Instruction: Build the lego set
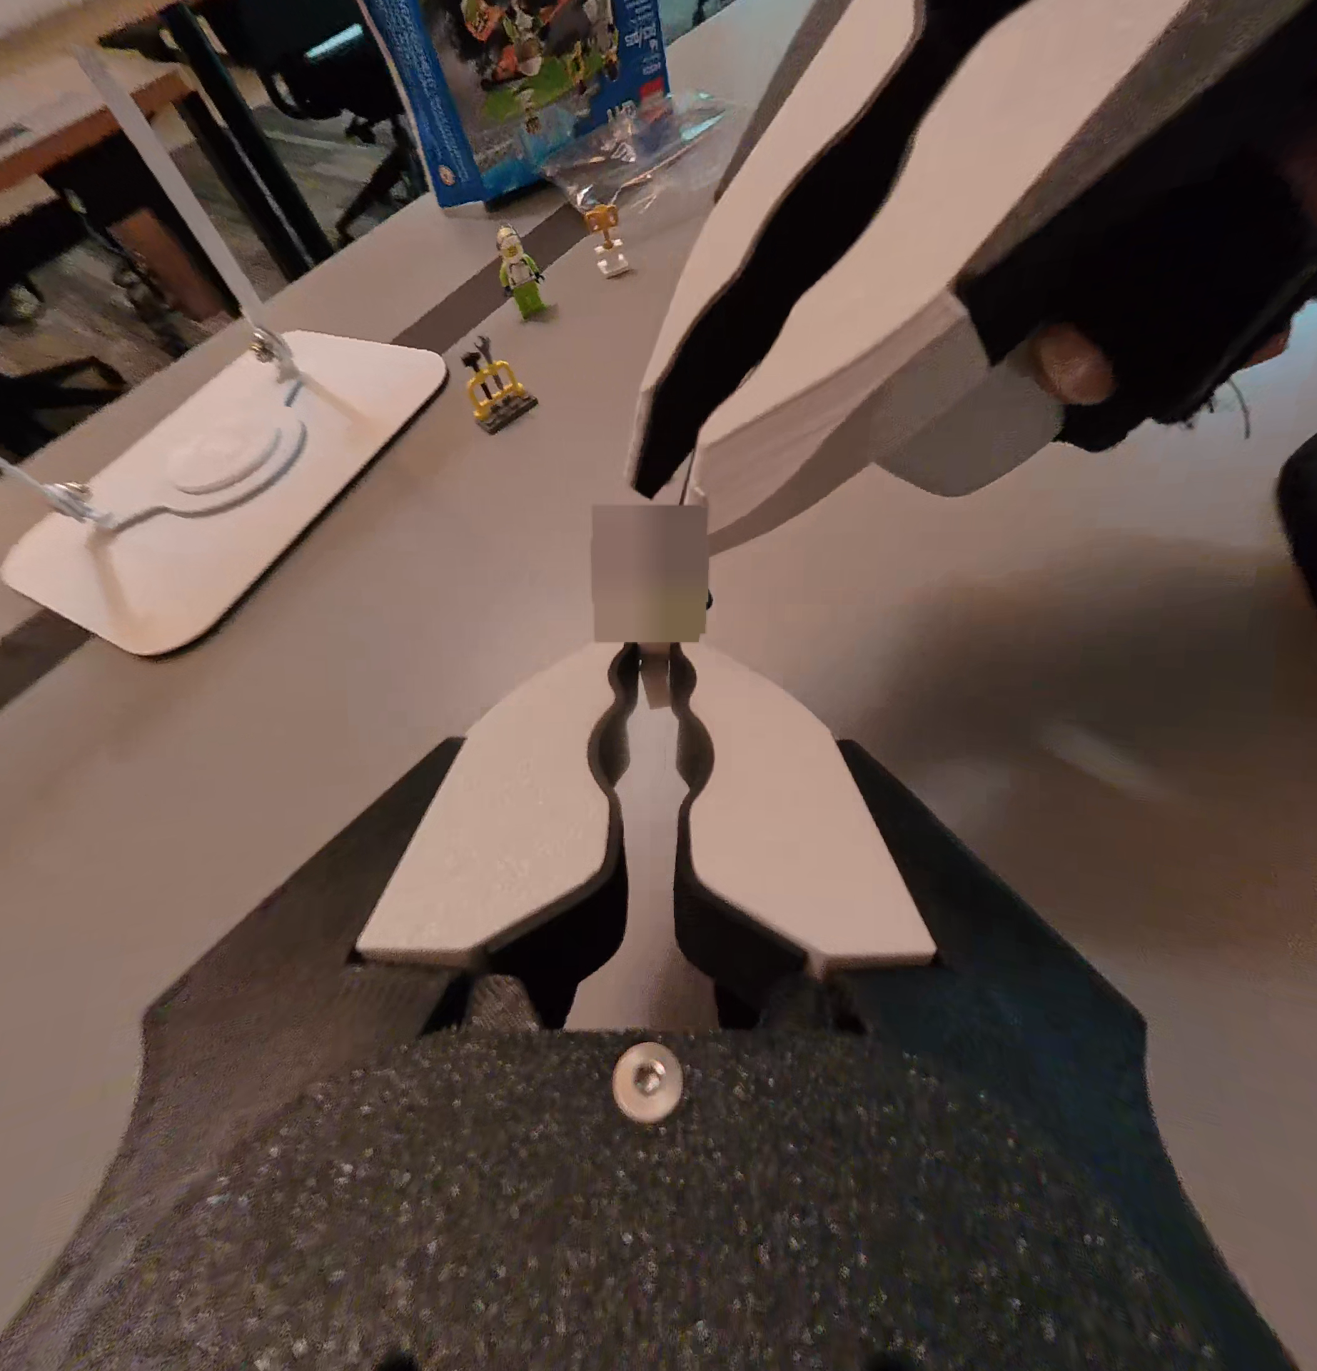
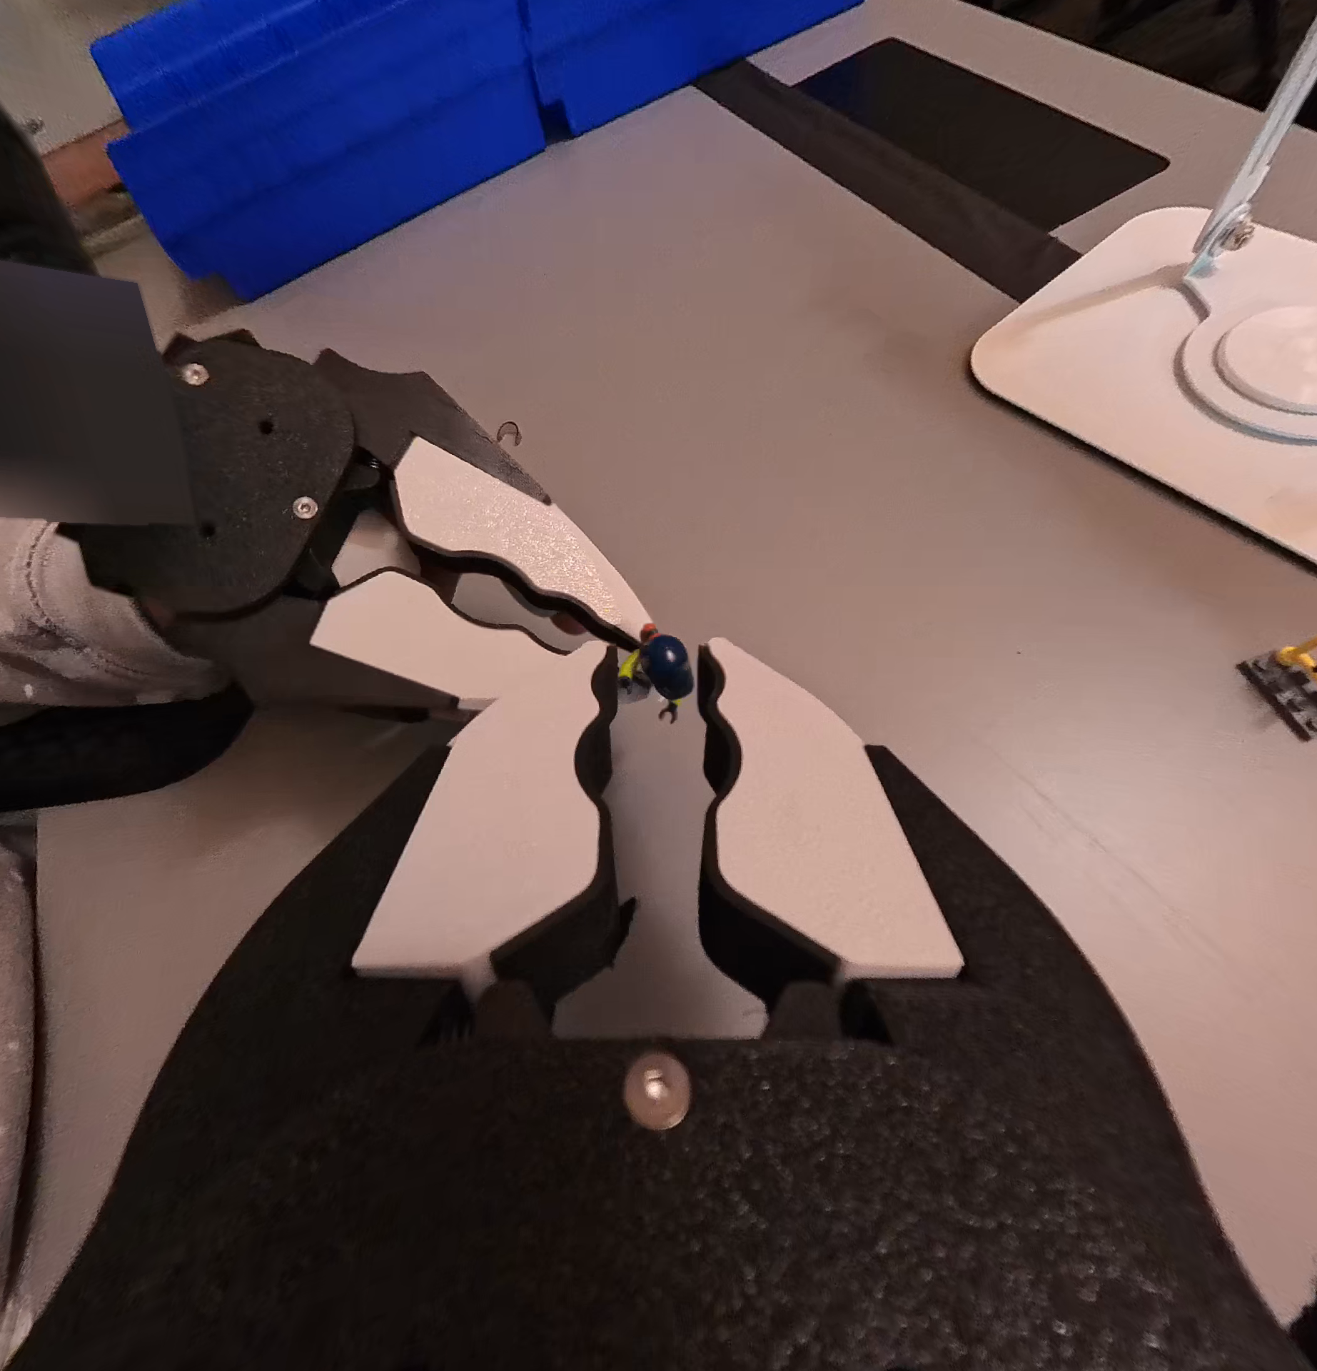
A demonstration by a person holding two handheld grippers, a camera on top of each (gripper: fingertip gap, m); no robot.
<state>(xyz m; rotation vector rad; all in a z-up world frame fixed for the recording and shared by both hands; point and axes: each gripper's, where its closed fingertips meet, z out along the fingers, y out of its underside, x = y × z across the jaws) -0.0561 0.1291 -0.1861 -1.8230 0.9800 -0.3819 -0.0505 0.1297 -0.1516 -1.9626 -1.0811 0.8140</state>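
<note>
- Left tool [image 2: 625,638] entered from frame left, clenched on the minifigure [image 2: 659,671].
- Right tool [image 2: 655,656] stood released around its blue-helmeted head.
- Minifigure's long axis: cannot tell.

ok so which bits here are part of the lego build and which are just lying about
Job in hand:
- minifigure held by left gripper
- right gripper, open around it
- green minifigure
- yellow tool rack
- set box

Lying about:
- white stand base
- blue bins

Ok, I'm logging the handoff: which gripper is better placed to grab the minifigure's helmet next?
Right. The right gripper is open with the blue helmet between its tips, while the left gripper is shut on the minifigure, holding it.
</note>
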